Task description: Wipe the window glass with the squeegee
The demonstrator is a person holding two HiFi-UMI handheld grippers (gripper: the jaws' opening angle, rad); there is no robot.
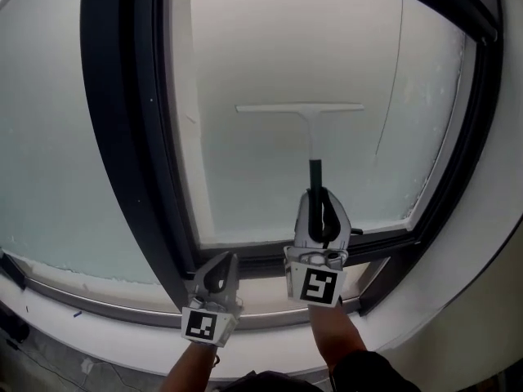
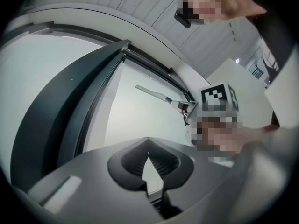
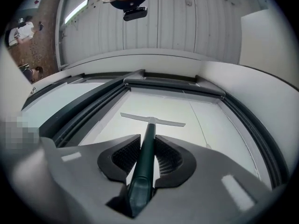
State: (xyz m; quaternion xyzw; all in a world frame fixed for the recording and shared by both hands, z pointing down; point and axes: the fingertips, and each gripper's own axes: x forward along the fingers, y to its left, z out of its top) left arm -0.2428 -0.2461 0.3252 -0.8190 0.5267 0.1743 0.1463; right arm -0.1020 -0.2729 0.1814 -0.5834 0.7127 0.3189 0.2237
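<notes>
Mid-wipe, seemingly: white-bladed, dark-green-handled T-shaped squeegee (image 1: 301, 109) clamped by its handle in right gripper (image 1: 320, 209), blade level against frosted window glass (image 1: 261, 178), mid-pane. Left gripper (image 1: 219, 273) closed on nothing, low by the sill. Next, likely: steady downward pull, blade kept flush.

Head view faces the window glass (image 1: 245, 178); both gripper views look along it from nearer, all sharing the squeegee (image 1: 299, 108).

Ahead of the left gripper (image 1: 219, 266) and right gripper (image 1: 320, 202) stands a dark-framed window (image 1: 122, 153) with pale frosted glass (image 1: 261, 47); a white sill (image 1: 122, 343) runs beneath them.
</notes>
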